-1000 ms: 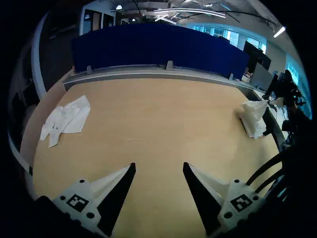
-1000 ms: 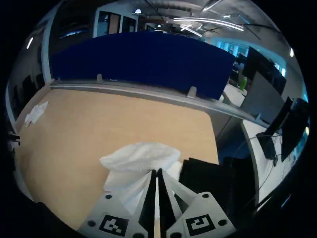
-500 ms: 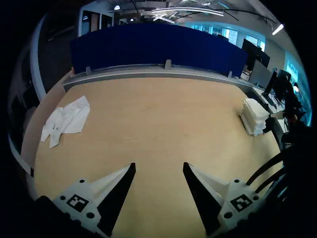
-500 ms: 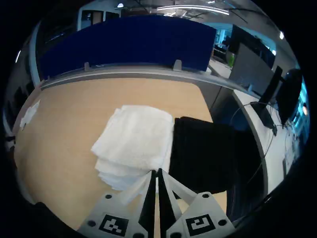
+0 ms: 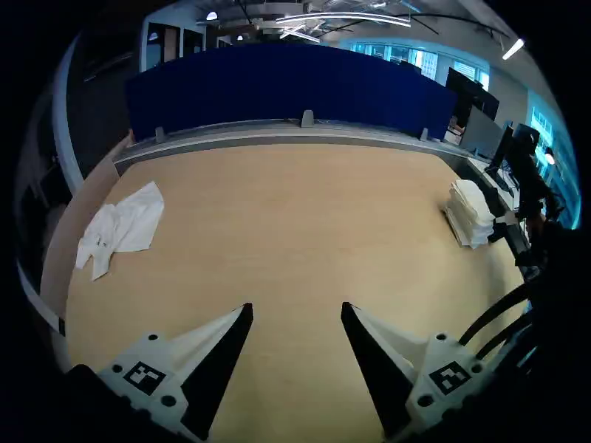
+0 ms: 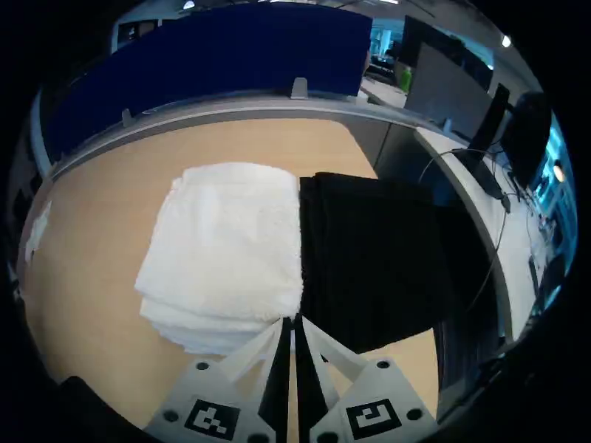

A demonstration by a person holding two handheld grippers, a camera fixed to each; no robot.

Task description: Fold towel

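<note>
The towel [image 6: 221,236], bunched up at the right tool [image 6: 293,323] a second ago, now lies flat atop the white stack [image 6: 193,328].

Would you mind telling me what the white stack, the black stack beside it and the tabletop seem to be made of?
White stack: likely cotton terry, matte; its top looks nubby and soft.
Black stack: probably folded fabric too, matte, with layered edges; the weave is too dark to tell.
Tabletop: light wood-look laminate, smooth, with faint grain and a slight sheen.

Left gripper view: low at near edge of surface [image 5: 295,214], facing far edge. Right gripper view: close over right-edge towel stack [image 6: 221,244], angled down. Both catch stack.
</note>
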